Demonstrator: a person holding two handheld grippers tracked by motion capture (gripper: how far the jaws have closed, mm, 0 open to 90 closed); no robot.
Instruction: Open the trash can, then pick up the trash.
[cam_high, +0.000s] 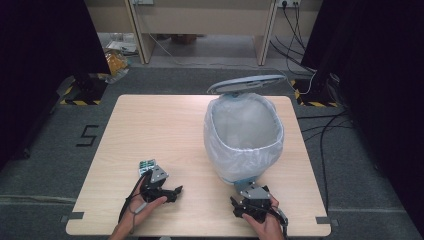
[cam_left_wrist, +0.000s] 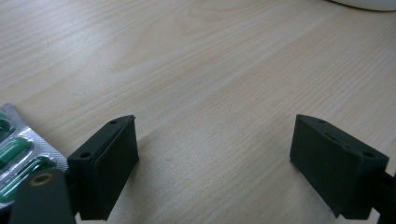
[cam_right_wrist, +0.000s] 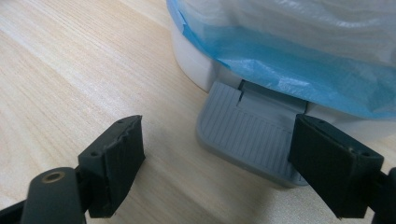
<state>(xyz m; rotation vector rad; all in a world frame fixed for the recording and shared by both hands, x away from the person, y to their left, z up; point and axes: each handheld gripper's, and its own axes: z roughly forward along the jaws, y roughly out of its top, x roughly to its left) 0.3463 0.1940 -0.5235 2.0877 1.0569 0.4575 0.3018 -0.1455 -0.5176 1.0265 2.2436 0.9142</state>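
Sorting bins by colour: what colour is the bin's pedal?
Grey, ribbed pedal; clearest in the right gripper view.

A wooden table (cam_high: 150, 125) stands on grey floor (cam_high: 45, 165).

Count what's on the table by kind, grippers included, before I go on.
Bin, lid up, white liner: 1
Pill pack, green capsules: 1
Grippers: 2, left gripper and right gripper, both open with nothing between the jaws
Total: 4
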